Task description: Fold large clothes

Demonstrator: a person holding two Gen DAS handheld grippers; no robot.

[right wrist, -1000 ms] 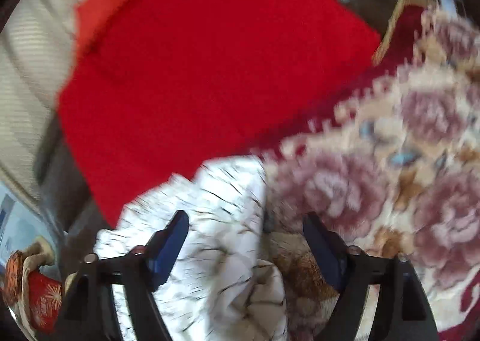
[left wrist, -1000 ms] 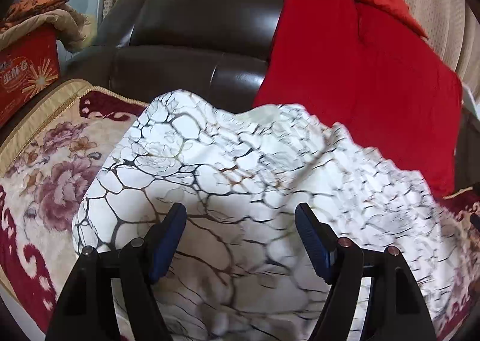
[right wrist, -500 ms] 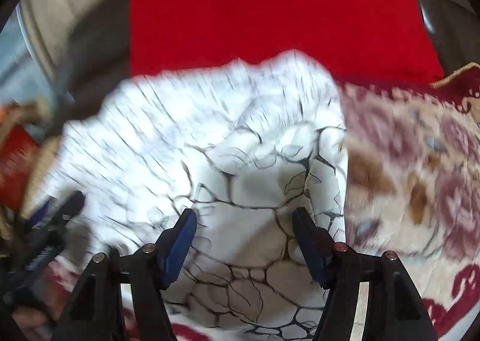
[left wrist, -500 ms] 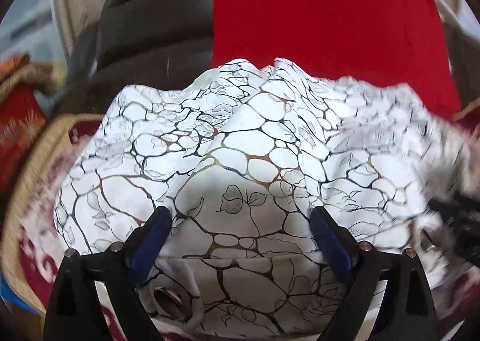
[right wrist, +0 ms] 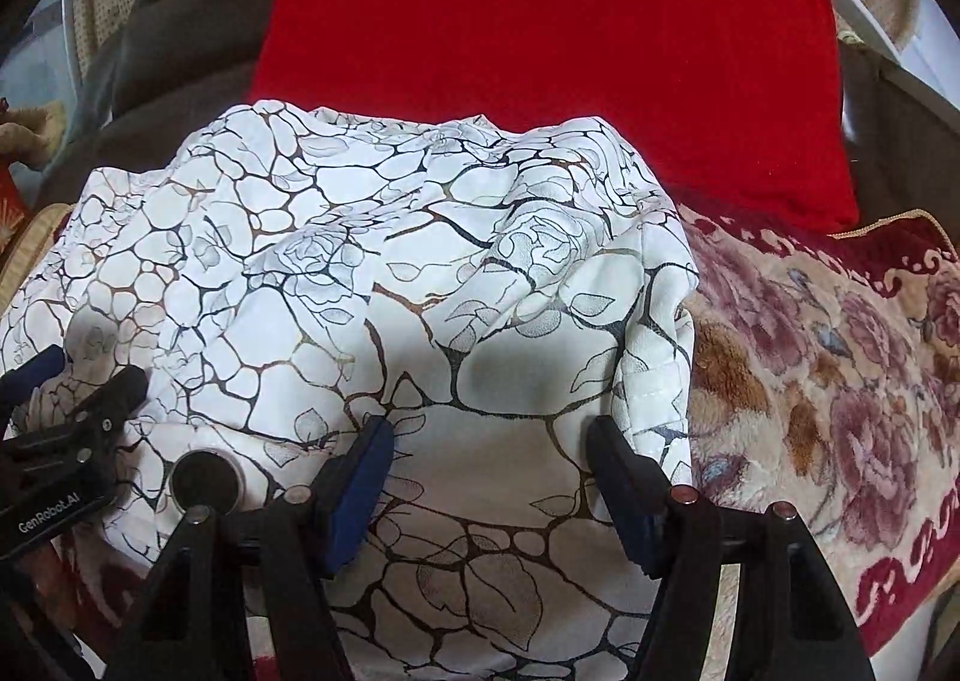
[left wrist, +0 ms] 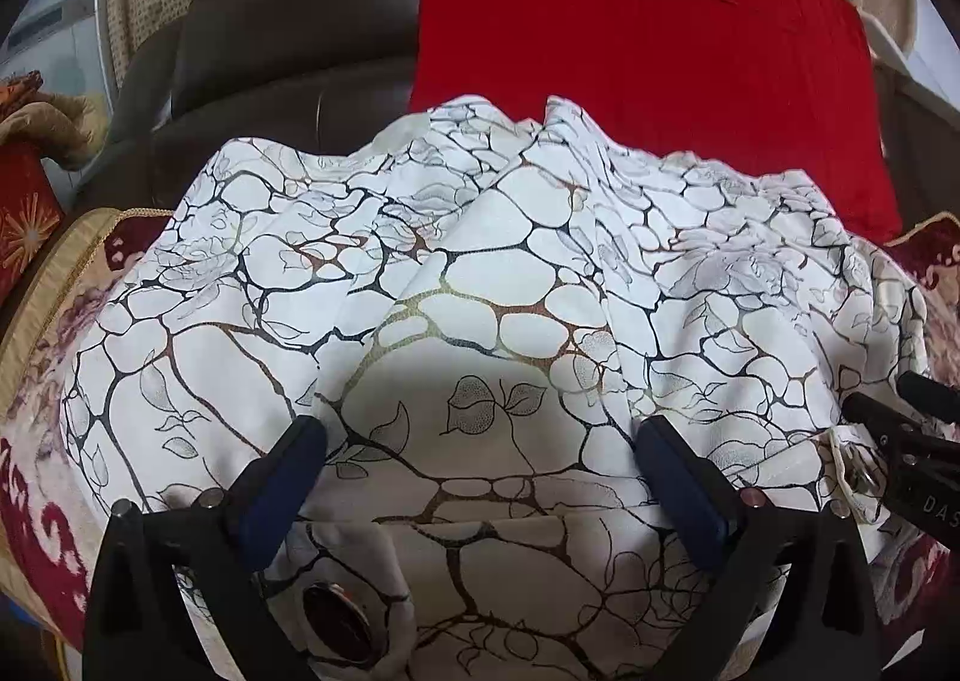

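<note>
A large white garment (left wrist: 492, 285) with a black crackle and leaf print lies bunched on a floral blanket; it also fills the right wrist view (right wrist: 384, 273). A round dark button (right wrist: 207, 482) shows near its front edge. My left gripper (left wrist: 480, 459) is open, its blue pads spread just above the near cloth, holding nothing. My right gripper (right wrist: 489, 456) is open over the garment's right part, near its hemmed right edge. The right gripper's tip shows at the right in the left wrist view (left wrist: 900, 441); the left gripper's tip shows at the left in the right wrist view (right wrist: 72, 411).
A floral red and cream blanket (right wrist: 828, 381) covers the seat. A red cloth (left wrist: 648, 33) hangs over the dark leather sofa back (left wrist: 288, 57) behind the garment. A red box (left wrist: 24, 213) with a beige cloth on it stands at the far left.
Both grippers have swung to face the garment squarely and come lower and closer over its near edge. The garment lies more spread out. Both stay open.
</note>
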